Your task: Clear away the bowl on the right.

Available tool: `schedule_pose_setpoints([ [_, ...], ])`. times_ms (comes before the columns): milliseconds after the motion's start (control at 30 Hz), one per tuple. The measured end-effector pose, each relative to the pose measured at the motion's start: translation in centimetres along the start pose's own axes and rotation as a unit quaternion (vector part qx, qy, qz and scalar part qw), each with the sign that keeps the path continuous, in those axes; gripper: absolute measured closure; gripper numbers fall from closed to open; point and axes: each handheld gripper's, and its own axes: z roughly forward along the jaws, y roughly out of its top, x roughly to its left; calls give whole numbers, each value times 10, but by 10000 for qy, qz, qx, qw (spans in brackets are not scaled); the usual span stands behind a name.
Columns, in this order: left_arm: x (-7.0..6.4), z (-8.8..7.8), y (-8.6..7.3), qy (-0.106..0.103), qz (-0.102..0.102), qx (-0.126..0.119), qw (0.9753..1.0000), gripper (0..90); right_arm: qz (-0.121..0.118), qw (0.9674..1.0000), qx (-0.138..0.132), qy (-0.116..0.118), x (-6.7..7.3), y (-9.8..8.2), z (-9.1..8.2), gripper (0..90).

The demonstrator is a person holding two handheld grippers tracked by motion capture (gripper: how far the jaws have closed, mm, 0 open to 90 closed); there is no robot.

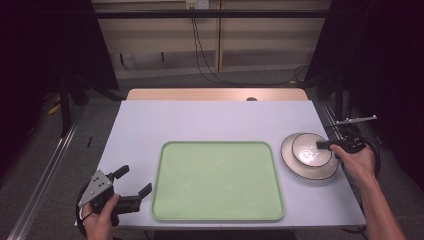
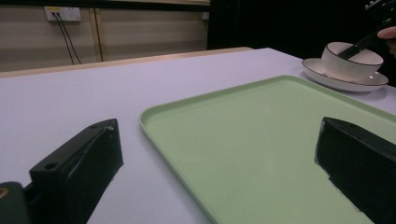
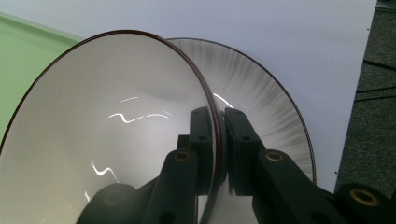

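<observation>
The table (image 1: 210,120) has a pale, almost white top, and it takes most of the high view; a strip of wood shows at its far edge. In the middle of the near half lies a light green tray (image 1: 217,181), flat, with rounded corners and a low rim. To the right of the tray, near it but apart from it, stands a white plate (image 1: 300,172) with a dark thin edge, and on this plate sits a white bowl (image 1: 309,150) with the same dark edge. In the left gripper view the bowl (image 2: 350,63) stands upright on the plate (image 2: 327,79), beyond the far corner of the tray (image 2: 261,140). The right gripper (image 1: 325,145) comes from the right side and its jaws are closed on the rim of the bowl: in the right gripper view one jaw is inside the bowl (image 3: 107,140) and the other is outside, with the wall of the bowl pressed between them, and the plate (image 3: 266,107) shows behind. The right hand (image 1: 357,162) holds this gripper at the right edge of the table. The left gripper (image 1: 134,181) is at the near left corner of the table, just beside the left edge of the tray, and its jaws stand wide apart with nothing between them. The left hand (image 1: 100,220) holds it from below.
</observation>
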Motion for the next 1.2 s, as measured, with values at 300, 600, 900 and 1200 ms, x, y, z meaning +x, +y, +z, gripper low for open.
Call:
schedule_pose_setpoints([
  [300, 0, 1, 0, 9, -13, 0, 10000, 7, 57, 9999, -107, -68, -1, 0, -4, 833],
  [600, 0, 0, 0, 4, -34, -9, 10000, 7, 139, 9995, -268, 67, -3, 0, -8, 833],
  [900, 0, 0, 0, 10, -24, -5, 10000, 7, 110, 9991, -344, 203, -1, 3, -14, 833],
  [1200, 0, 0, 0, -1, -2, 3, 10000, 8, -7, 9986, -404, 333, 6, 7, -19, 832],
])
